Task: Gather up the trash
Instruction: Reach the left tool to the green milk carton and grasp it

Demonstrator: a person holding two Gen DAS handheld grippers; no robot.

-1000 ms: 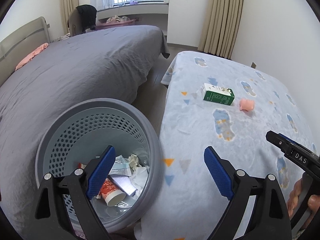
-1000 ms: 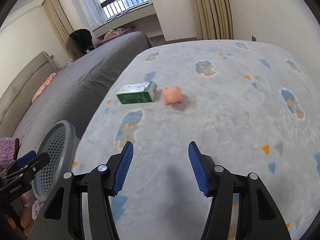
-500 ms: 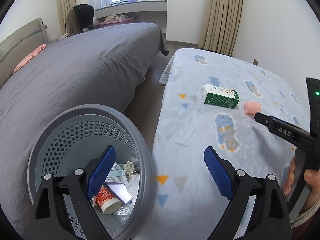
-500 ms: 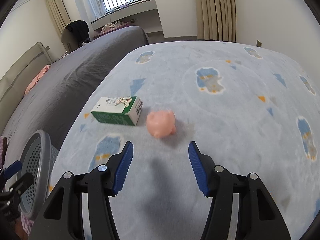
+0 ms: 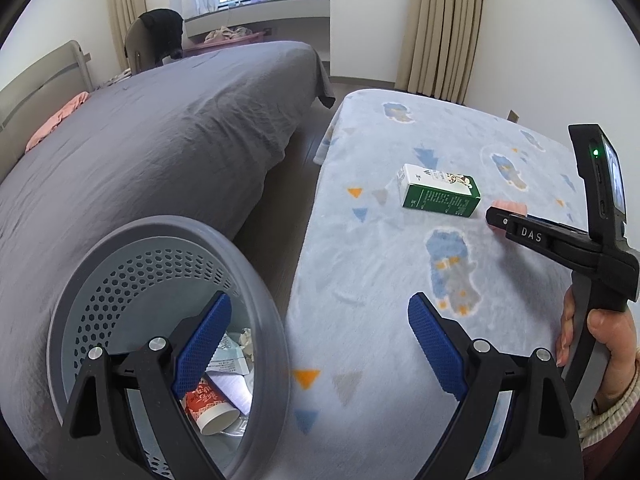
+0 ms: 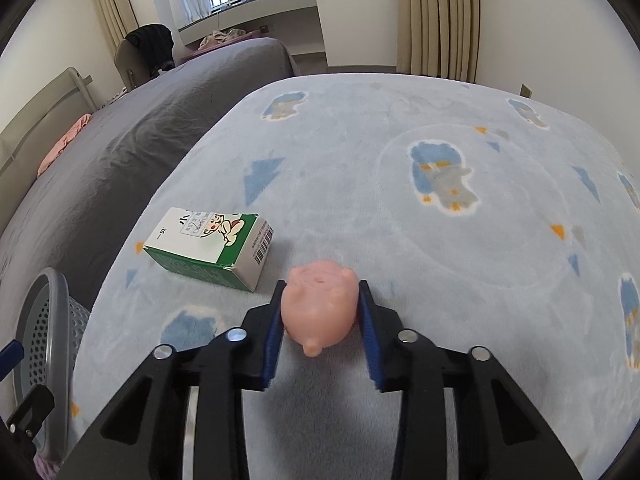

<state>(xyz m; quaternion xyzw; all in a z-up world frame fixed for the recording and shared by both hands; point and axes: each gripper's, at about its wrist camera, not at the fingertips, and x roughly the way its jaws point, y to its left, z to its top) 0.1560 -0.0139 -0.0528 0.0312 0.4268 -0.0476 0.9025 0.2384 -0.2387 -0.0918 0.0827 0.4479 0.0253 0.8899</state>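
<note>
Your right gripper [image 6: 320, 312], jaws just closing, clamps the pink toy [image 6: 320, 310] at lower centre on the blanket [image 6: 400, 200]. Your left gripper [image 5: 316, 344] gapes empty beside the basket [image 5: 256, 264]. The soft, rounded toy may squirt free if you lift abruptly.

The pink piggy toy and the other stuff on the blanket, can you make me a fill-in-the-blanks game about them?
1. The right gripper has just been closing, and between its blue pads sits a pink ____.
2. The carton lying beside the pig toy is white and ____.
3. The paper cup lies inside the gray ____.
4. The left gripper is wide ____ and holds nothing.

Missing words: pig toy; green; basket; open
</note>
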